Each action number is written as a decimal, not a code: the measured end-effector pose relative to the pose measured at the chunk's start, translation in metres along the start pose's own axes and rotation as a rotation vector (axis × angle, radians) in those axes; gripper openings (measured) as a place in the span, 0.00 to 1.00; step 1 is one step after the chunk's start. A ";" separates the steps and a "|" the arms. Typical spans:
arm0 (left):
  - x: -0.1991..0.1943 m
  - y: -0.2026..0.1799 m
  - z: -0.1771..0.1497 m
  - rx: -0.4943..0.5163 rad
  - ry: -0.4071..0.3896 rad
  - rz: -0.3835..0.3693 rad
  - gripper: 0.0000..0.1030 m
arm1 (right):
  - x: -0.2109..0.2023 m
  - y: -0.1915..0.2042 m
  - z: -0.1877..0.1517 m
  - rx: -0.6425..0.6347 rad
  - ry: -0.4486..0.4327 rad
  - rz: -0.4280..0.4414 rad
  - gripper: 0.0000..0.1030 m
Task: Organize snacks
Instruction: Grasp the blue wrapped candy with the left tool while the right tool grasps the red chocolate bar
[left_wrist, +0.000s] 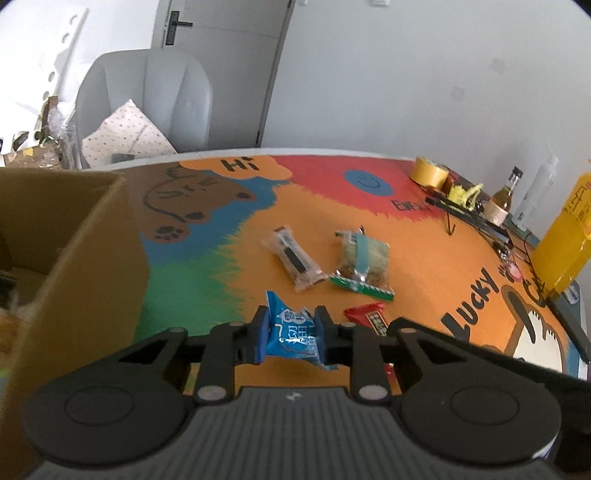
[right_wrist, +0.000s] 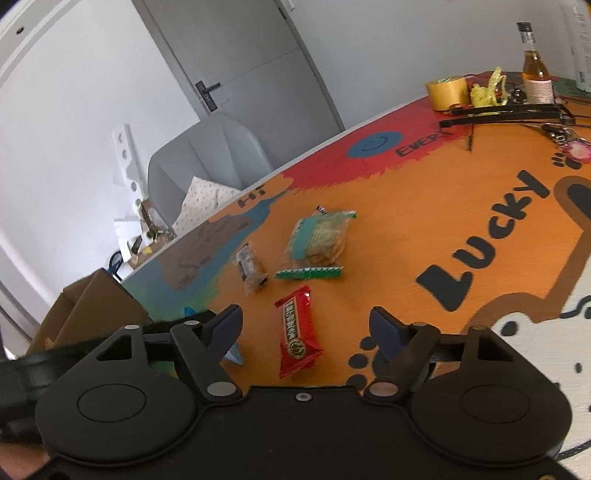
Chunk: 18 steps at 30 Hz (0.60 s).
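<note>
Left wrist view shows the left gripper (left_wrist: 290, 334) with its jaws pinched on a small blue crinkly foil snack packet (left_wrist: 291, 332), held by its middle just above the painted orange tabletop (left_wrist: 424, 258) and just right of the open brown cardboard box (left_wrist: 74, 240). The packet looks light and soft, its film creasing under the pads, so I judge a grip across the middle safer than one on a slick sealed end. The box is the landmark: to its right, beyond the held packet, lie a clear-wrapped dark bar (left_wrist: 293, 258) and, farther right, a clear pack of round biscuits with a green sealed edge (left_wrist: 364, 260); the biscuits are probably brittle and would want a gentle hold across the flat faces. The red glossy wrapped bar (right_wrist: 297, 332) lies farthest from the box among the near snacks, flat on the table. In the right wrist view the right gripper (right_wrist: 306, 326) has its jaws spread, straddling that bar without touching it; its wrapper looks slippery, so taking it across the narrow width seems best.
</note>
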<state>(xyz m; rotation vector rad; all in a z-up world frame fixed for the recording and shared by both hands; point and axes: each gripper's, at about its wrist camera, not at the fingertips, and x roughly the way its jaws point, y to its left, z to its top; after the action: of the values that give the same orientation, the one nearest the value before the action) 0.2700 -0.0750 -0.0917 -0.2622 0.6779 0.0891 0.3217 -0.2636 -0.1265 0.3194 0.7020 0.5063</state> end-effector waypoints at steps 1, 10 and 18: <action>-0.002 0.002 0.001 -0.001 -0.006 0.001 0.24 | 0.002 0.002 0.000 -0.005 0.005 -0.001 0.70; -0.027 0.013 0.011 -0.010 -0.058 0.019 0.24 | 0.020 0.024 -0.004 -0.065 0.052 -0.022 0.41; -0.034 0.017 0.006 -0.018 -0.051 0.017 0.24 | 0.010 0.029 -0.013 -0.074 0.053 -0.026 0.20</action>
<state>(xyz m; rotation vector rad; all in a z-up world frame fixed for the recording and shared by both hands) 0.2445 -0.0567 -0.0701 -0.2712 0.6293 0.1177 0.3099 -0.2326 -0.1289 0.2284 0.7357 0.5163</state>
